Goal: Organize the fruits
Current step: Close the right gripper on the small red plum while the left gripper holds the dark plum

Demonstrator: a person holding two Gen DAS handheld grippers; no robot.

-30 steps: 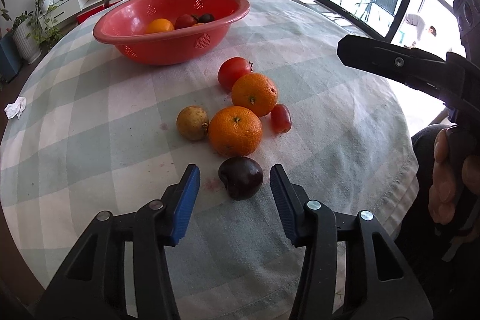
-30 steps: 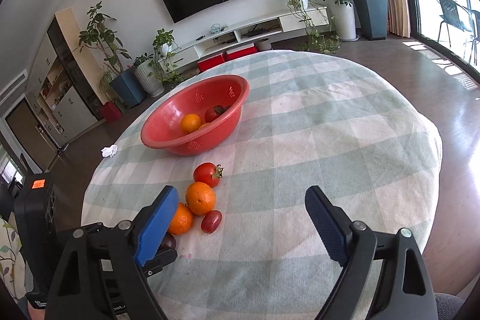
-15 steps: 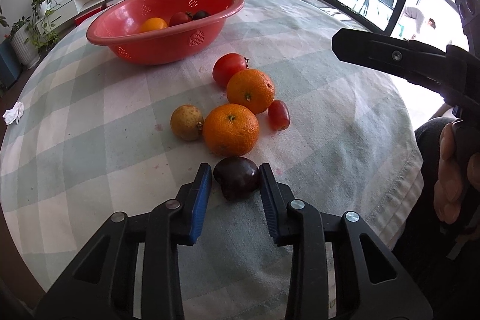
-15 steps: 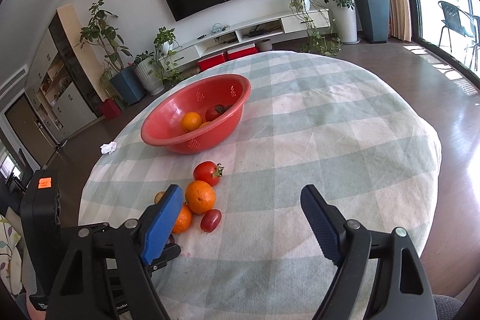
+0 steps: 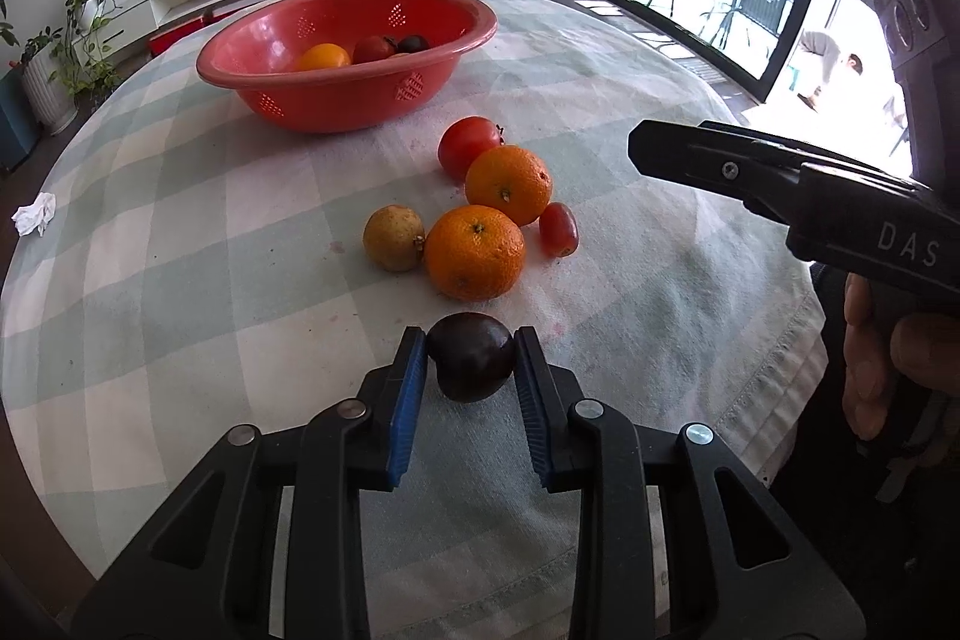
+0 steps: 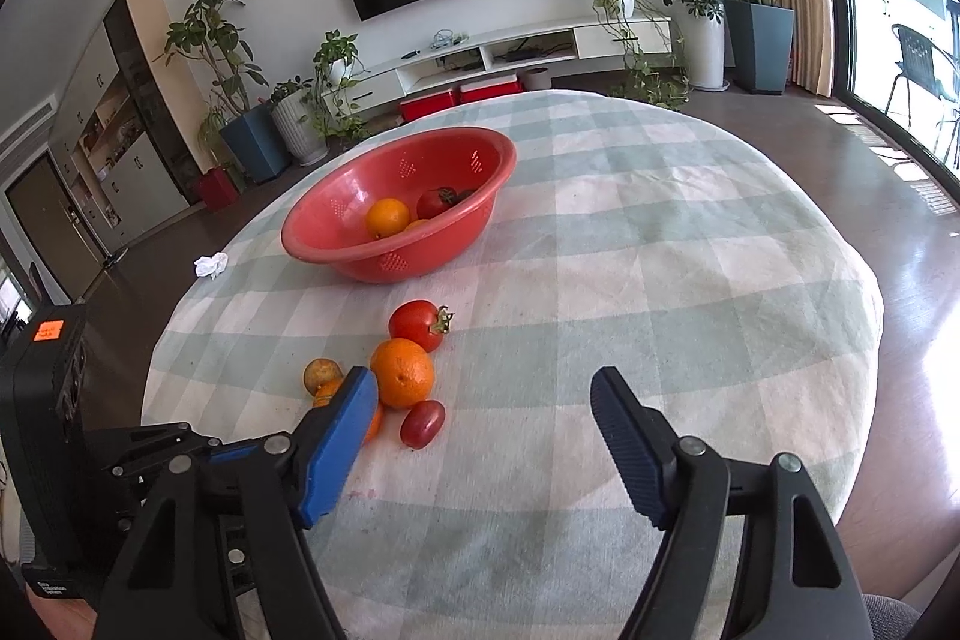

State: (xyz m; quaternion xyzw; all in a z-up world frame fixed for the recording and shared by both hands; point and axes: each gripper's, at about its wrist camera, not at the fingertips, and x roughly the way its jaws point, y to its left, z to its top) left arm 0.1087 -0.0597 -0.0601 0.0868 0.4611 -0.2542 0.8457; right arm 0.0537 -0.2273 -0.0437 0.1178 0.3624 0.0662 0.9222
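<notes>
My left gripper (image 5: 471, 370) is shut on a dark purple plum (image 5: 471, 363), held just above the checked tablecloth near the front edge. Beyond it lie two oranges (image 5: 475, 251) (image 5: 509, 184), a yellowish round fruit (image 5: 393, 238), a tomato (image 5: 469, 146) and a small red oval fruit (image 5: 558, 229). A red colander bowl (image 5: 288, 64) further back holds an orange, a tomato and a dark fruit. My right gripper (image 6: 483, 400) is open and empty above the table, right of the fruit cluster (image 6: 402, 373); the bowl (image 6: 480, 148) shows behind.
A crumpled white tissue (image 5: 35, 213) lies at the table's left edge. The round table drops off on all sides. The right gripper's black body (image 5: 798, 184) and the hand holding it fill the right of the left wrist view.
My left gripper's jaws closed from wide open onto the plum and lifted it slightly. The right gripper shifted a little toward the fruit and stayed open.
</notes>
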